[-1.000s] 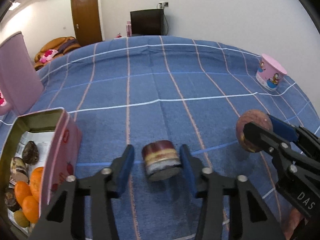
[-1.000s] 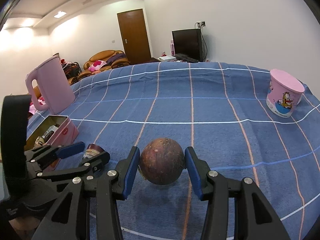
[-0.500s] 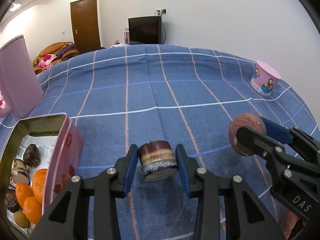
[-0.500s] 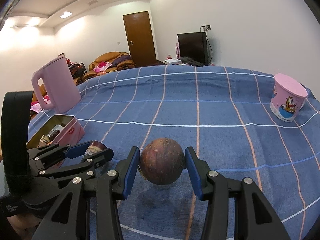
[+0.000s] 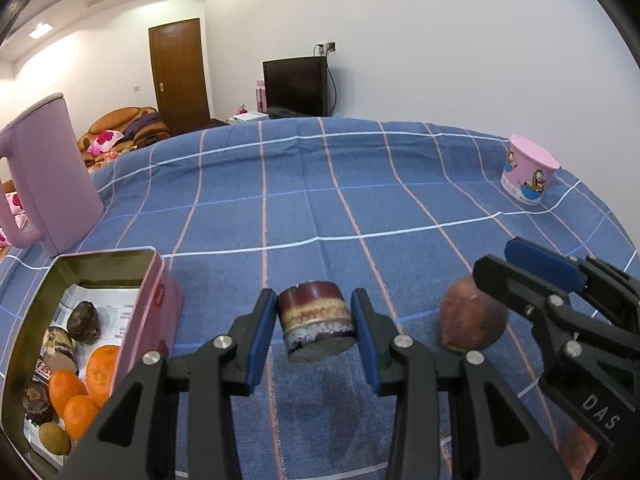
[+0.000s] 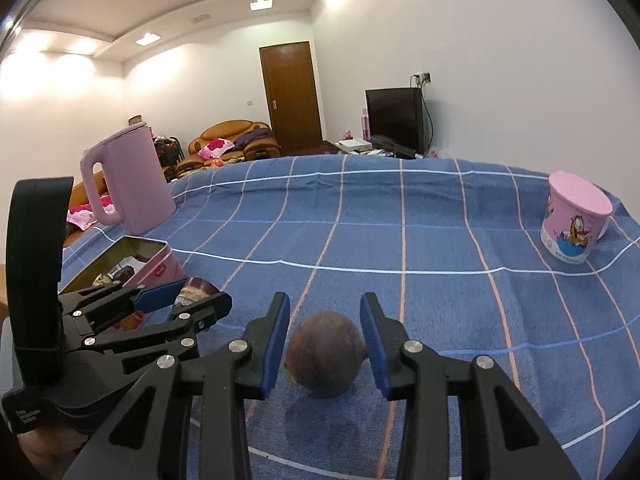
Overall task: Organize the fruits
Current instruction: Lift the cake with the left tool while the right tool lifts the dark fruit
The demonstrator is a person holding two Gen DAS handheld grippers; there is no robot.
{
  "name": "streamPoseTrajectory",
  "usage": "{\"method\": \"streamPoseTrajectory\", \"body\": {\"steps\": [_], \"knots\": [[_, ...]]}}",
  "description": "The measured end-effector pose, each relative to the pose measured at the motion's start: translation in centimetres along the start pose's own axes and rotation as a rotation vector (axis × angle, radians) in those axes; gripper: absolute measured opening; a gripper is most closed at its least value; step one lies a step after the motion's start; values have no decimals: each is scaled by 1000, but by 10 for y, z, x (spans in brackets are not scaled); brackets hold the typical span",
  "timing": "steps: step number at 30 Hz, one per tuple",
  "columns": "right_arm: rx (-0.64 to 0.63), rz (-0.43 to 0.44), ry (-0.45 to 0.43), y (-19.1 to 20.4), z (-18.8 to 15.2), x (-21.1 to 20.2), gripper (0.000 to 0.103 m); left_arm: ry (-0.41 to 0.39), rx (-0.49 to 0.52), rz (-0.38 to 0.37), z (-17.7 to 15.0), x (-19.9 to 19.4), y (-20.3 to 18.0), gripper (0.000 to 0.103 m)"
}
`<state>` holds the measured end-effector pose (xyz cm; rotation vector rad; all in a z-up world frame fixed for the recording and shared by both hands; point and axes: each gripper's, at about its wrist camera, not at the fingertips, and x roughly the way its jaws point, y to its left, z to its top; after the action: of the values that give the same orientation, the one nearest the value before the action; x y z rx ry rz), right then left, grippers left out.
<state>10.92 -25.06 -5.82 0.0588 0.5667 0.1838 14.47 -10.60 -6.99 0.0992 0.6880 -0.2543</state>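
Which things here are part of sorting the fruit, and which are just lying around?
Part of the job:
- pink tin holding oranges and other fruit
- layered cylindrical piece in the left gripper
- round brown fruit in the right gripper

Just lying about:
- pink kettle
- pink cartoon cup

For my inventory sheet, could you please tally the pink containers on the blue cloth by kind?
Pink kettle: 1
Pink tin, open, with fruit inside: 1
Pink cartoon cup: 1
Total: 3
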Motion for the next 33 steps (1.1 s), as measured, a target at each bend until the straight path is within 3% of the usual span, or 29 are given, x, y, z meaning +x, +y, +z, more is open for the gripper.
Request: {"method": "streamPoseTrajectory", "body": {"steps": [7,9,11,12,21,22,23,24,33], "knots": [[27,9,22,-5,1,5,39,1,-31,14,0,0,5,40],[25,-2,34,-5,1,7,46,-5,-46,14,0,-1,8,40],[19,-13,53,-4,1,12,67,-9,-60,10,-1,-1,10,40],[13,-15,72,-2,2,15,68,-8,-63,8,-1,-1,11,40],[-5,-93,242,-3,0,47,68,-14,-50,-9,-1,-2,9,40],[2,-100,246,-5,-1,47,66,-14,-52,-10,-1,-3,9,40],[6,-99,252,-6,-2,48,55,-16,-54,-11,-1,-3,10,40],[11,-93,256,-7,-2,48,54,-17,-55,-12,-1,-3,10,40],[-15,-68,155,0,-1,27,53,-63,-44,6,-3,-12,8,40]]}}
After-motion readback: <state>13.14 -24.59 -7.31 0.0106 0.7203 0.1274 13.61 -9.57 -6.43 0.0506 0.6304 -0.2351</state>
